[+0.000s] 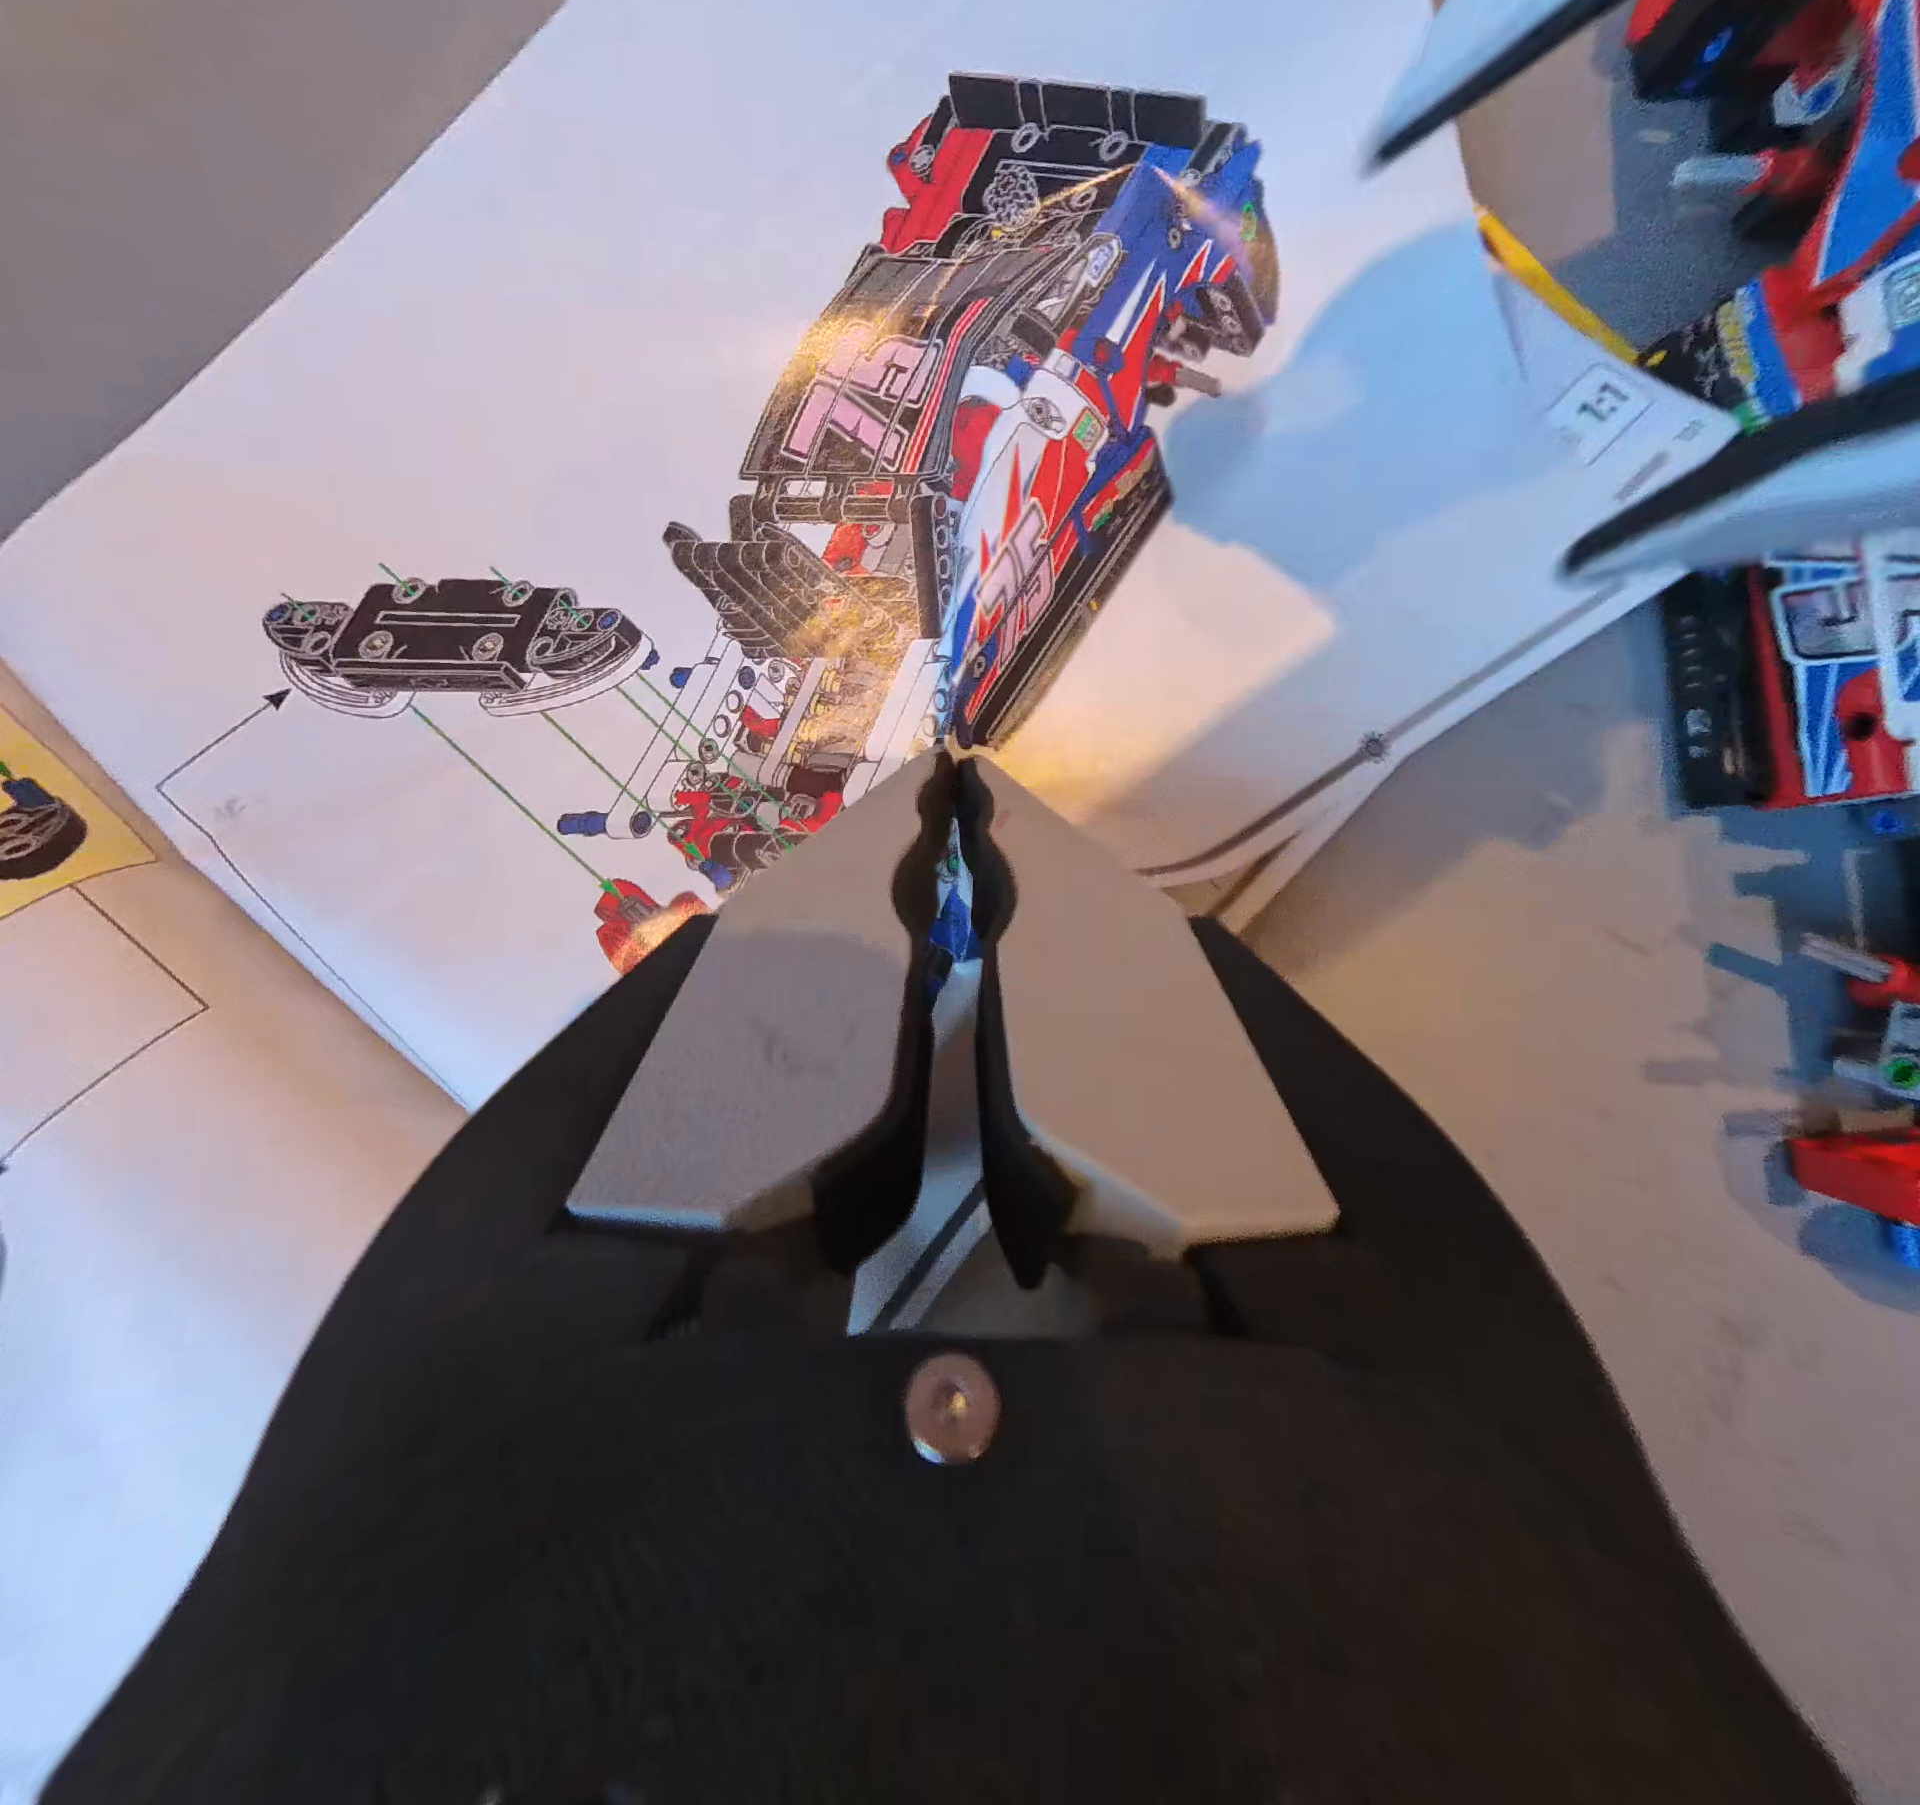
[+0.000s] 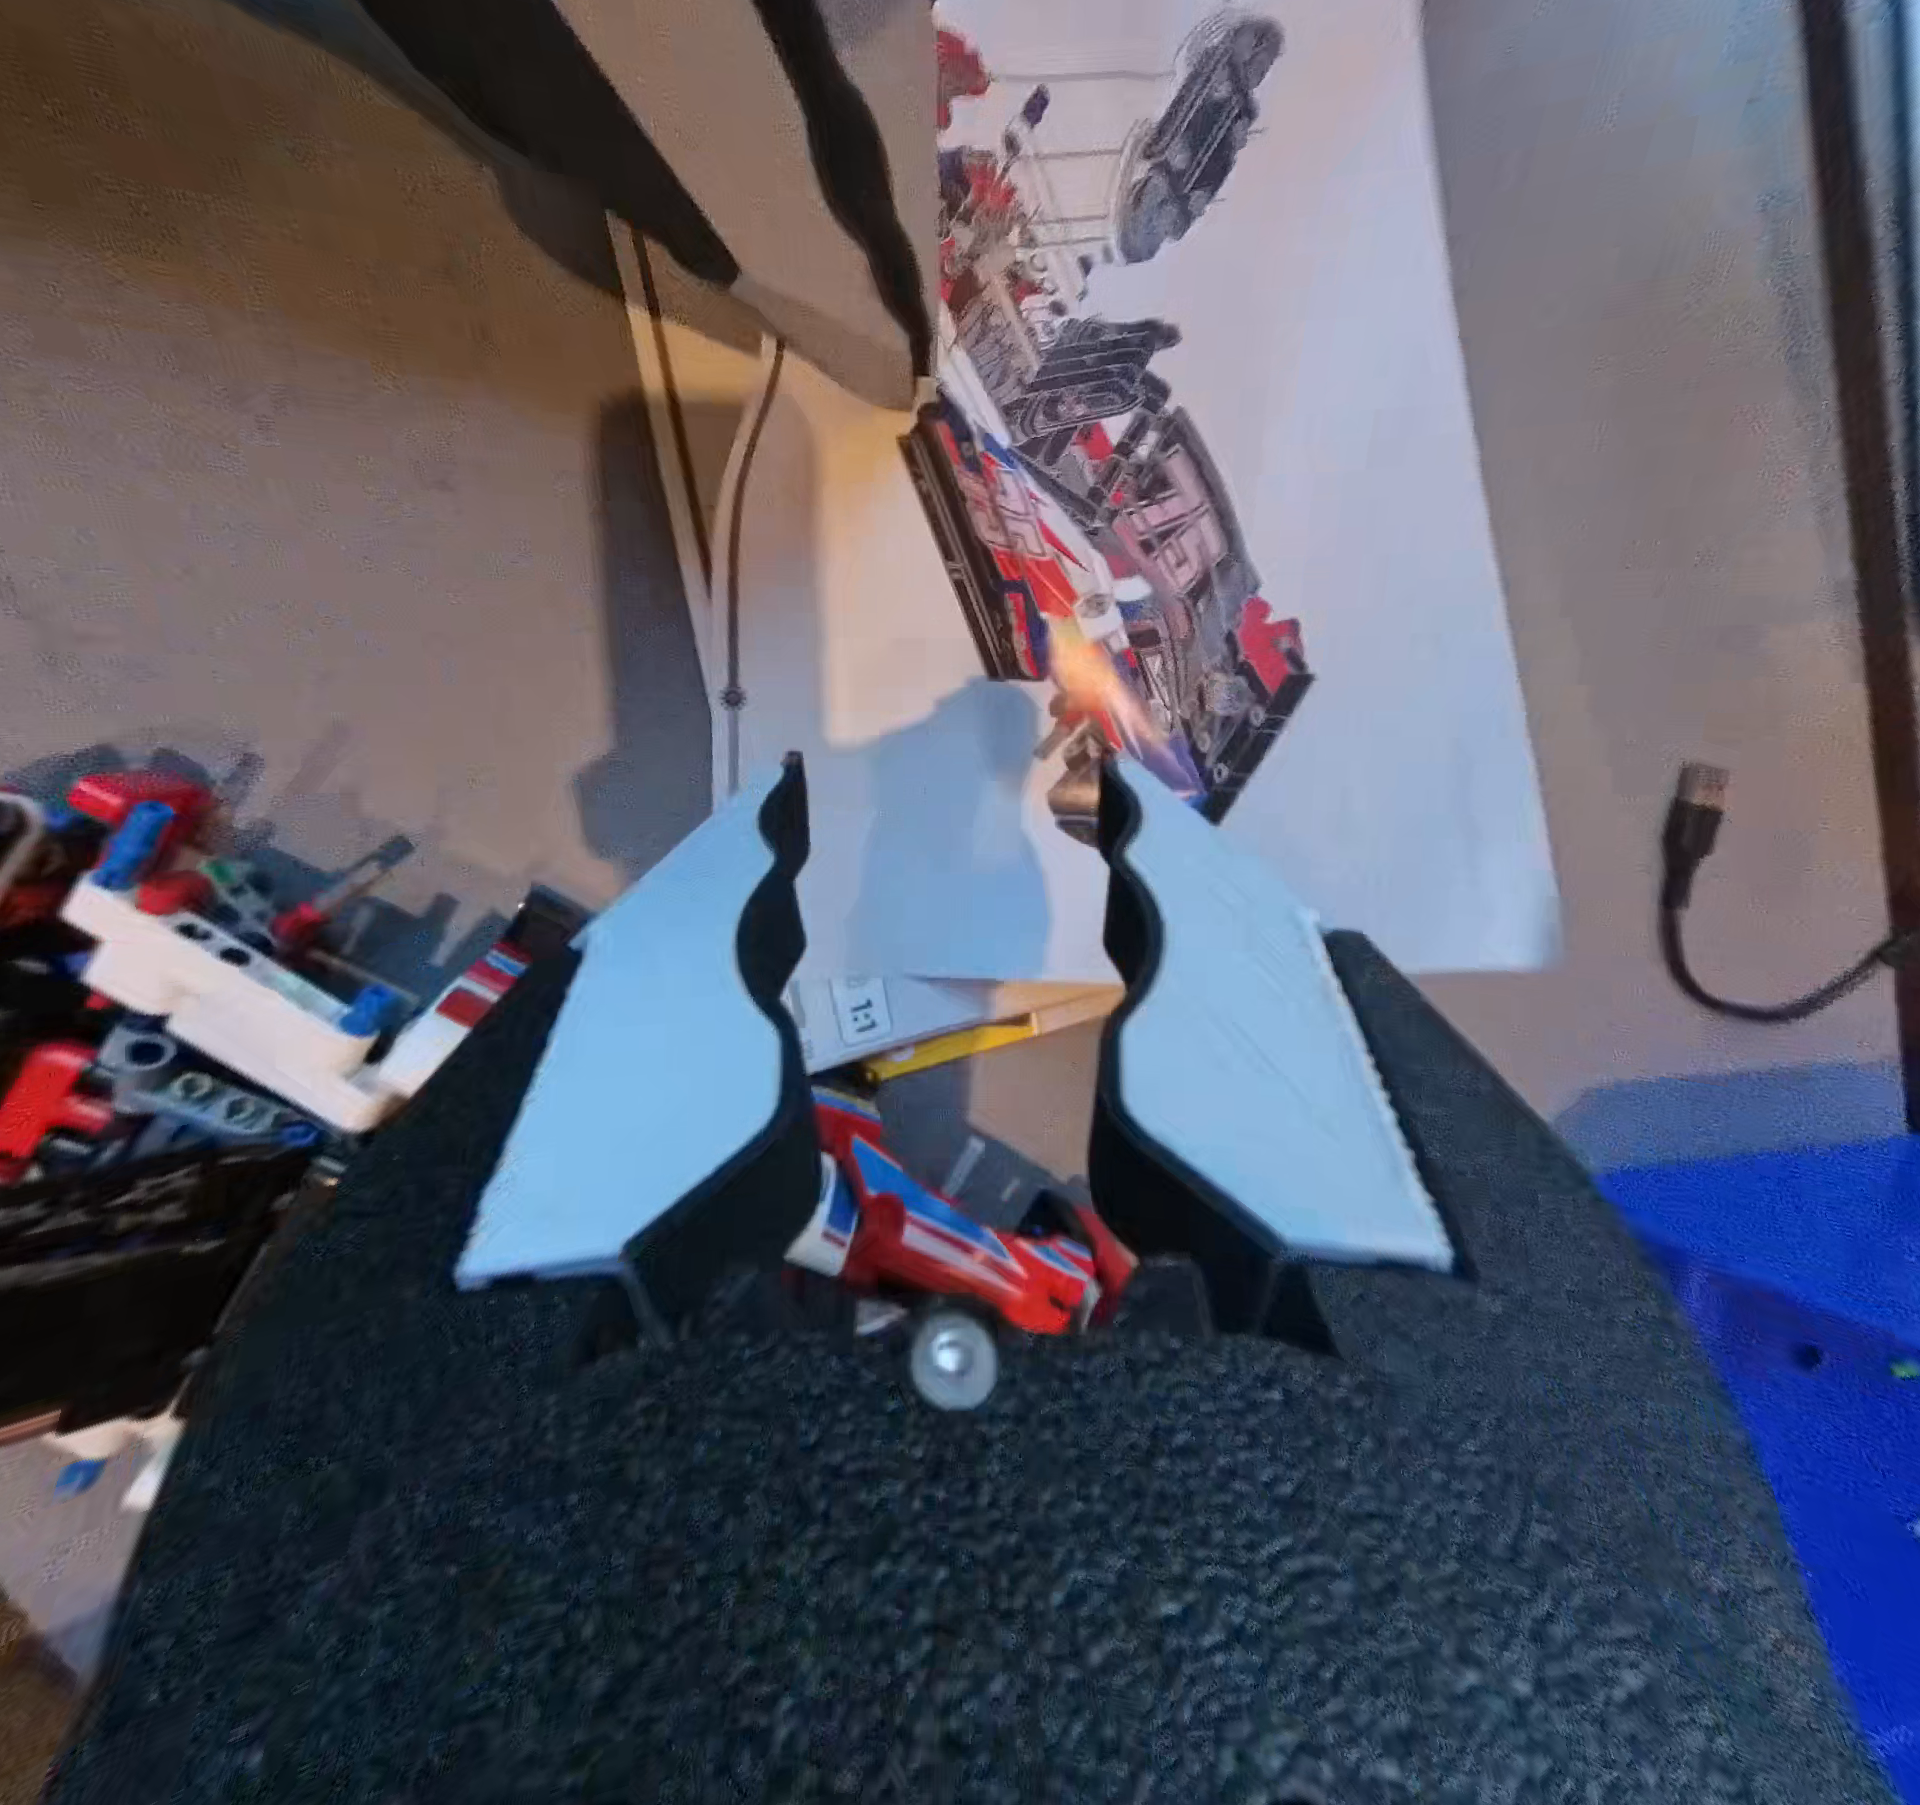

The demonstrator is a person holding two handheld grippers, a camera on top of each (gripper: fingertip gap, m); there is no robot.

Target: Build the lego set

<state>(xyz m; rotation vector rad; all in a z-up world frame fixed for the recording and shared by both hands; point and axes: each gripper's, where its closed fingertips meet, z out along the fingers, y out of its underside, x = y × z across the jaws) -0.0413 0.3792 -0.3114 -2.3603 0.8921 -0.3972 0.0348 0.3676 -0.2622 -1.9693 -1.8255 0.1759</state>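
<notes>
While your left hand-held gripper [image 1: 954,779] was pinched shut over the open instruction booklet [image 1: 665,321], its tips sat near the page's lower edge. Your right hand-held gripper [image 2: 948,799] was spread wide and empty above the red lego car [image 2: 935,1236], near the booklet's corner. Loose lego parts [image 2: 177,1007] crowded the desk [image 2: 312,529] to its left.

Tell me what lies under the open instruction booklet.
The white instruction booklet lies on the beige tabletop. A yellow-edged sheet pokes out beneath its corner. Anything else underneath is hidden.
</notes>
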